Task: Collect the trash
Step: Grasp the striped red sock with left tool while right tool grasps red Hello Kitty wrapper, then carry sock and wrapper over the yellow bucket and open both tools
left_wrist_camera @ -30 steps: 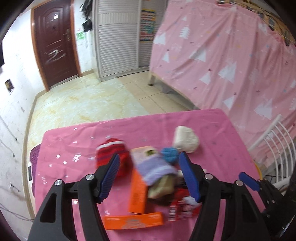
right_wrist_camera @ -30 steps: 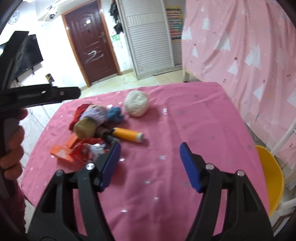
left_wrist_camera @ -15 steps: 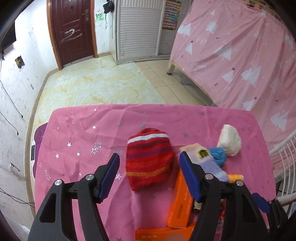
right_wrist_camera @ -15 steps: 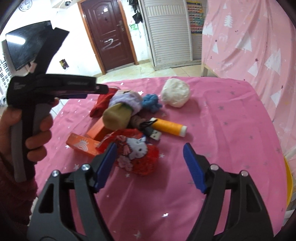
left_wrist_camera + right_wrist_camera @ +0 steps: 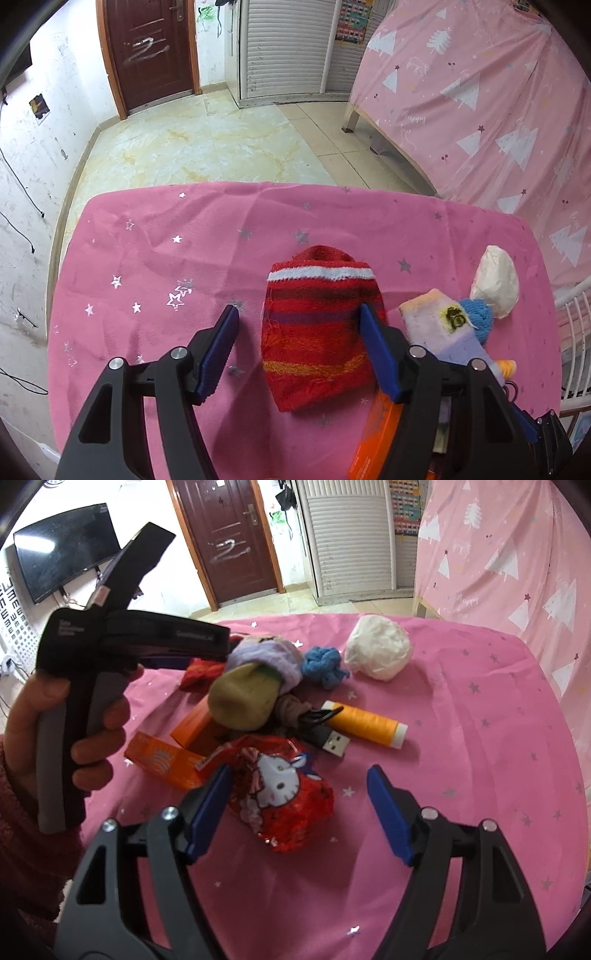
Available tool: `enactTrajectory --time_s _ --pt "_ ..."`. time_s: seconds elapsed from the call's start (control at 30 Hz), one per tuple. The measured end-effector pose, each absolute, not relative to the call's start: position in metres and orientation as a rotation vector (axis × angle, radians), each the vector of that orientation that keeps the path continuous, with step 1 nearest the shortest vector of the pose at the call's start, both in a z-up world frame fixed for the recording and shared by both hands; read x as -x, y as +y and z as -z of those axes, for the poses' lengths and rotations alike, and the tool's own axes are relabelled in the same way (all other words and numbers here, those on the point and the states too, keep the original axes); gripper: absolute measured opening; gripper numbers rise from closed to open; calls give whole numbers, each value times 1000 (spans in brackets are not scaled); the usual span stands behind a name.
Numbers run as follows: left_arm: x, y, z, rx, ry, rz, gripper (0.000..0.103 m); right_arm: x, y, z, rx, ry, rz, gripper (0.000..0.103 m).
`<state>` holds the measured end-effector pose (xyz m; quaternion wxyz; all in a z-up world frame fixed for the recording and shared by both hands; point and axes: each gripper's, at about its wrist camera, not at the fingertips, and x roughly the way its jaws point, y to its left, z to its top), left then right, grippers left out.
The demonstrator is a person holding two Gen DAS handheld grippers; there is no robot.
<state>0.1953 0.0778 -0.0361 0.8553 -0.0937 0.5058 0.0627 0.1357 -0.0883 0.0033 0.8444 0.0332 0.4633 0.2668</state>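
Between the left fingers: one red striped sock [image 5: 320,343] lies flat on the pink tablecloth [image 5: 155,258] — the blue pads stand apart on either side of it, not pressing.
Left gripper [image 5: 300,352]: jaws wide, holding nothing.
Right gripper [image 5: 299,812]: jaws wide and just been opening; one red cartoon-cat wrapper [image 5: 284,794] lies between them, close to the left pad, not clamped.
Beyond the right gripper: two orange boxes [image 5: 162,760], one yellow thread spool [image 5: 367,725], one USB plug [image 5: 330,740], one blue yarn ball [image 5: 325,664], one white wad [image 5: 378,651], one lilac sock [image 5: 269,657] stuffed with an olive roll.
Count of grippers: two, each in a hand; the left hand [image 5: 66,720] grips its handle to the left of the right gripper.
Only in the left view: the red sock's full striped face; the lilac sock's dark label — just right of the right-hand pad.
Only in the right view: the wrapper, the USB plug, the hand, a wall television [image 5: 62,550].
Shared: the white wad and blue yarn ball, touching.
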Motion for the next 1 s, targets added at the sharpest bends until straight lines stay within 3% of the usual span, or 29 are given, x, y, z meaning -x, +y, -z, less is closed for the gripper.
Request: enactTrajectory --time_s 0.1,0.13,0.17,0.27,0.47,1.0 --pt "-195 74 37 171 1054 -138 61 -137 -85 -2 -67 985 -567 68" --pt "-195 73 37 163 1052 -141 61 -138 -83 -1 -62 988 -571 61" --pt "-195 72 37 155 1049 -143 55 -137 -82 -2 -48 983 -564 51" --pt "-194 67 35 151 1044 -129 34 -134 -80 -3 -25 977 -561 35" --pt "-187 62 31 134 1036 -148 15 -127 -81 -7 -18 963 -557 32" --pt "-150 54 -17 145 958 -177 12 -103 -122 -24 -77 898 -519 32"
